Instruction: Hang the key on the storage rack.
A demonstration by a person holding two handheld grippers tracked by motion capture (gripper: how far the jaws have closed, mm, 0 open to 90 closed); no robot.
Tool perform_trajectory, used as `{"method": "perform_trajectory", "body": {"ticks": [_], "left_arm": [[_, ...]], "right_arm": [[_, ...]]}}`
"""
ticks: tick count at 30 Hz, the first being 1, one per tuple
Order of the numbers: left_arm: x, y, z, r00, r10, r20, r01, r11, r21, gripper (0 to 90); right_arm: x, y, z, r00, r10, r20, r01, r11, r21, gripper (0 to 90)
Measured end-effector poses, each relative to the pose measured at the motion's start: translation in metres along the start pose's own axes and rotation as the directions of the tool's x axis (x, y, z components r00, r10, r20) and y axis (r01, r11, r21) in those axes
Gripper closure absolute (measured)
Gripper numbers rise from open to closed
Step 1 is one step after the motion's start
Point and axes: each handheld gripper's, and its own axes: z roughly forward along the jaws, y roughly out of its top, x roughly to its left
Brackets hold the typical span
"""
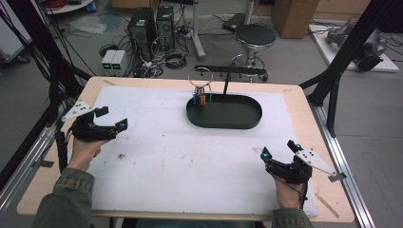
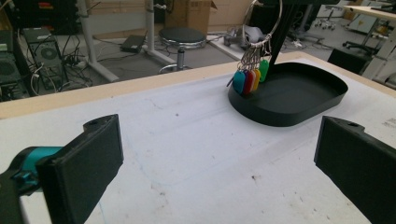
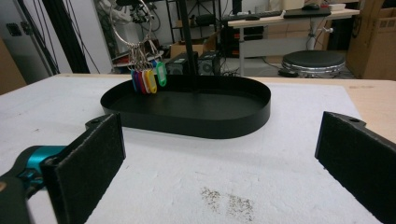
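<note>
High view: your left tool [image 1: 110, 118] and right tool [image 1: 278, 152] rest wide open and empty on the bench [image 1: 157, 156]. Left gripper view: the key ring [image 2: 262, 23] hangs over the tray [image 2: 299, 100]. Right gripper view: the tags [image 3: 148, 79] look light, probably slippery; pinch the stiff ring.

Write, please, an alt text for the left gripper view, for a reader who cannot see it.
A key ring with coloured tags hangs from a black stand over one end of a black oval tray on a white mat. The open left gripper points toward it from a distance, holding nothing.
</note>
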Motion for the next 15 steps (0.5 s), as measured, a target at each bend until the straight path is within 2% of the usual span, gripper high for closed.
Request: {"method": "perform_trajectory", "body": {"ticks": [7,15], "left_arm": [[0.004,-0.018,-0.015,0.9990,-0.023,-0.039,0.022,0.9997,-0.013,1.7],[0.006,-0.037,-0.030,0.9972,-0.025,-0.071,0.021,0.9987,-0.047,1.7]], "right_arm": [[0.001,0.000,0.000,1.0000,0.003,0.000,-0.003,1.0000,-0.001,0.5],[0.000,0.000,0.000,1.0000,-0.003,0.001,0.003,1.0000,0.003,0.5]]}}
